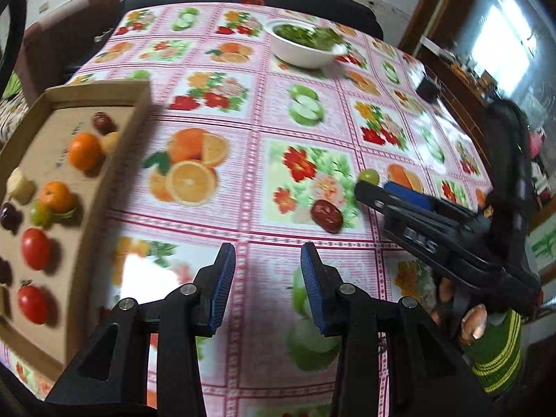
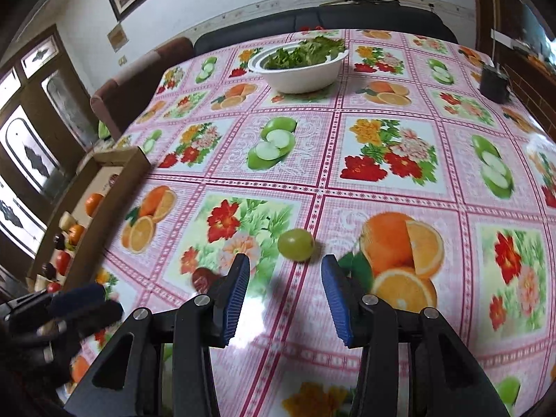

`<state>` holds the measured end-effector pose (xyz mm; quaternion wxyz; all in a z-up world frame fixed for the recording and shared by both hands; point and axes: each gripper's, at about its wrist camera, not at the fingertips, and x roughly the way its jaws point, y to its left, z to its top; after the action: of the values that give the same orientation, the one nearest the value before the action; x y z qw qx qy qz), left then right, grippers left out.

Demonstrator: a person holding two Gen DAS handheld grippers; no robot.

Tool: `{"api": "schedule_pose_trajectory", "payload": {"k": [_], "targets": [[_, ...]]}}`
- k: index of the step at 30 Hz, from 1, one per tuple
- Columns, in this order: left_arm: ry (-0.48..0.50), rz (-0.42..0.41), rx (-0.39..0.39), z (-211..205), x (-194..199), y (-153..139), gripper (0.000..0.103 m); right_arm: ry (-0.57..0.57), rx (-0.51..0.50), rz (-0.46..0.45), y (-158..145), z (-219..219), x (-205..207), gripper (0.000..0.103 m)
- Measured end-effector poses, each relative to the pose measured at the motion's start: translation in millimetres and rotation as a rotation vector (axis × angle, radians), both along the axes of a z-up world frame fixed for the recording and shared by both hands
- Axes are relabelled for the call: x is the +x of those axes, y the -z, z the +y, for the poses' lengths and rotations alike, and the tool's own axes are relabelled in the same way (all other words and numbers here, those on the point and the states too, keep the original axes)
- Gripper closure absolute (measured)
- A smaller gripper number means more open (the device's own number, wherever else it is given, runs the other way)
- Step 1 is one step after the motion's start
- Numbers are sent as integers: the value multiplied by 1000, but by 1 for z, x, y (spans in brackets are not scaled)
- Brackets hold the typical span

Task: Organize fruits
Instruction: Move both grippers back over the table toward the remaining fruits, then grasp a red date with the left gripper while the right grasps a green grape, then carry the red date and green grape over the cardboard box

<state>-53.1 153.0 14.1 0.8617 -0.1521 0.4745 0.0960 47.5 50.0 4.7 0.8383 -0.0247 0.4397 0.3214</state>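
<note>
left gripper (image 1: 267,285): spread, holds nothing | right gripper (image 2: 285,292): spread, empty; round green grape (image 2: 295,244) lies just ahead on the pink tablecloth (image 2: 399,180) | dark red date (image 1: 326,215) near it (both outside the brown cardboard tray (image 1: 114,187))

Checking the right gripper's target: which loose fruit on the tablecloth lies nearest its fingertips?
The green grape, just ahead of the right gripper; the red date lies off left.

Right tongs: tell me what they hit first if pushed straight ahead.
Probably the small round green grape, lying on the tablecloth just beyond the open right tongs, slightly left of centre; depth is uncertain.
</note>
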Motion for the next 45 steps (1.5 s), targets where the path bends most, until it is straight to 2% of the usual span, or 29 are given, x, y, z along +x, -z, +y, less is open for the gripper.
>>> {"api": "schedule_pose_trajectory", "payload": {"k": [4,6,9,11,16,19,21,22,23,24,32,45], "targets": [[30,-5,-6,-8,11,2,66,-9,-22,-11,5,7,8,61],[43,-6,-10,-11,18,2,66,-19,-18,-9,6,8,10,77],[64,-6,-15,-16,27,2,65,-13,20,3,2,0,12,78],[75,-8,-16,-20,31,2,58,-1,51,-4,-4,-9,10,78],[110,11,-26,-32,47,10,58,39,122,-6,-17,-35,6,78],[110,49,-13,-39,58,22,58,56,145,-6,-22,-46,5,78],[95,36,17,-42,58,24,59,64,150,-5,-24,-51,4,78],[90,41,30,-44,59,25,60,67,152,-4,-24,-54,3,78],[82,40,41,-44,59,25,72,70,156,-1,-24,-56,3,78],[76,42,43,-42,59,25,77,73,158,1,-24,-58,3,78],[12,19,47,-24,33,14,77,55,179,8,-28,-56,-9,78],[-96,-31,81,11,-23,-15,77,-46,183,-10,-42,-24,-37,78]]}}
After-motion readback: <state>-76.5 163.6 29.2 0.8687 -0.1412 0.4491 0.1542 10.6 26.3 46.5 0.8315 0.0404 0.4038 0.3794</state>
